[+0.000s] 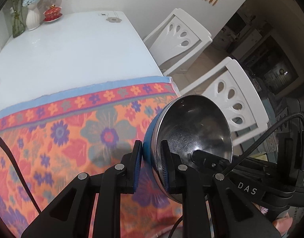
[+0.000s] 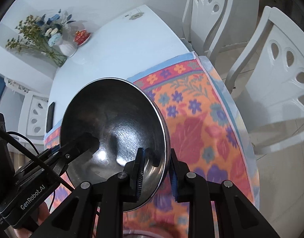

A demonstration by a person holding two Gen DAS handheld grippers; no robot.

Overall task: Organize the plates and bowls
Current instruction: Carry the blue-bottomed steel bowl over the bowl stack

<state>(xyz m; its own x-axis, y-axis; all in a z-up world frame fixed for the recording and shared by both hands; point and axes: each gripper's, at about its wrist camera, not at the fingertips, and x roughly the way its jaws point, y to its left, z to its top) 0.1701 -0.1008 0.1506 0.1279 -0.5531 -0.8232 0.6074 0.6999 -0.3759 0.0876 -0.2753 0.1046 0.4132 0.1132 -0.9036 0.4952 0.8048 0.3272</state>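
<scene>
A single bowl, steel inside and blue outside, hangs tilted above the floral cloth with both grippers on it. In the left wrist view my left gripper is shut on the bowl's near rim, one pad on the blue outside and one inside. My right gripper reaches in from the right. In the right wrist view the bowl fills the middle. There my right gripper is shut on its right rim, and my left gripper grips the left rim. No plates are in view.
An orange floral cloth covers the near part of a white table. At the far end stand vases of flowers and a red lidded cup. A black phone lies at the left edge. White chairs stand alongside.
</scene>
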